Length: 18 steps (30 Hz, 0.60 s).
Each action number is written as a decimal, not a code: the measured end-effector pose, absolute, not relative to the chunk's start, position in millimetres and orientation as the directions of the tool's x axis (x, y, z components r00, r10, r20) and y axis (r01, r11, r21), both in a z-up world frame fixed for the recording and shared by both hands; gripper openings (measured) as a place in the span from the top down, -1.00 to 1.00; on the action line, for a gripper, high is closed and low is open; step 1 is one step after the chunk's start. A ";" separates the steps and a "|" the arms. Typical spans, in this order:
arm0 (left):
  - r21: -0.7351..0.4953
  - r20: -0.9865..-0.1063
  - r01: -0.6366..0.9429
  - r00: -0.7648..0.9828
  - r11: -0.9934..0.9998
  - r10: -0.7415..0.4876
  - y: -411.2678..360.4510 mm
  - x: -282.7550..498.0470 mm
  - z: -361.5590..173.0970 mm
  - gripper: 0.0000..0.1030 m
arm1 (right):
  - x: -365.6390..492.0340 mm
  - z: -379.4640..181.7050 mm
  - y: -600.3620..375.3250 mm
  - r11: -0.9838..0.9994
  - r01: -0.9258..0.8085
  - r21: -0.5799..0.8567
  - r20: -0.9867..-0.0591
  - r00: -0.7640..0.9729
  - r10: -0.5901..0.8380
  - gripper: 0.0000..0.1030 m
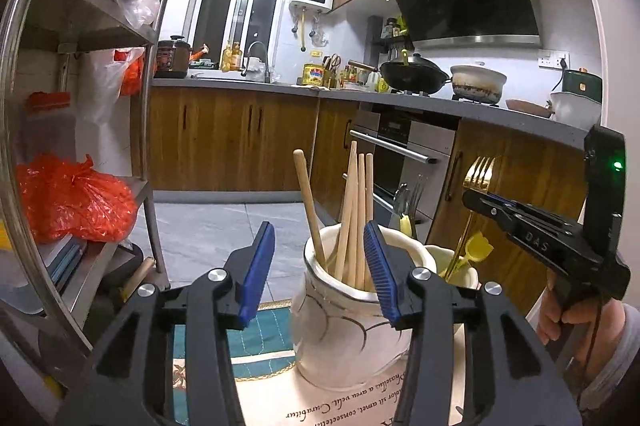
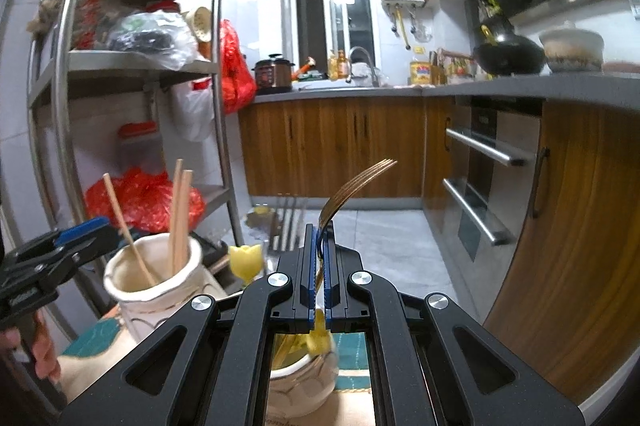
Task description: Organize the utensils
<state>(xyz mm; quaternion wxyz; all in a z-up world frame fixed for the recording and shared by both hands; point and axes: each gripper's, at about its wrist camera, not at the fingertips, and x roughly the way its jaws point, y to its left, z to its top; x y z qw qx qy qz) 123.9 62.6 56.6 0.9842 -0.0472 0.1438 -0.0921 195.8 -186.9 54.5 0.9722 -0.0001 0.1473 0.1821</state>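
A white ceramic jar (image 1: 352, 322) holds several wooden chopsticks (image 1: 356, 214); it also shows in the right wrist view (image 2: 160, 282). My left gripper (image 1: 320, 266) is open and empty, its blue pads on either side of the jar's near rim. My right gripper (image 2: 319, 266) is shut on a gold fork (image 2: 352, 186), tines up, above a second smaller white jar (image 2: 300, 382) that holds yellow-tipped utensils (image 2: 246, 260). In the left wrist view the right gripper (image 1: 480, 198) holds the fork (image 1: 480, 170) over that second jar (image 1: 456, 266).
Both jars stand on a patterned mat (image 1: 264, 338) with teal and beige print. A steel shelf rack (image 1: 144, 106) with red bags stands at left. Wooden cabinets and an oven (image 1: 404, 154) run along the back and right.
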 end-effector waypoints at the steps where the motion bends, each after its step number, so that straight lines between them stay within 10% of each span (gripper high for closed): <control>1: -0.119 -0.276 0.169 0.941 0.978 -0.196 62.4 124.1 56.4 0.10 | 199.0 53.5 -189.0 0.934 -0.352 0.067 -0.293 0.887 0.356 0.92; 7: -0.121 -0.286 0.173 0.937 0.977 -0.201 62.2 124.4 55.3 0.10 | 204.6 50.2 -190.6 0.934 -0.349 0.074 -0.307 0.883 0.354 0.74; 12: -0.112 -0.298 0.174 0.934 0.978 -0.200 62.5 120.5 57.6 0.09 | 196.9 52.8 -191.0 0.929 -0.363 0.070 -0.307 0.878 0.366 0.04; 18: -0.107 -0.296 0.161 0.937 0.981 -0.186 66.2 104.3 61.6 -0.01 | 173.8 61.7 -206.0 0.927 -0.362 0.094 -0.295 0.880 0.373 -0.31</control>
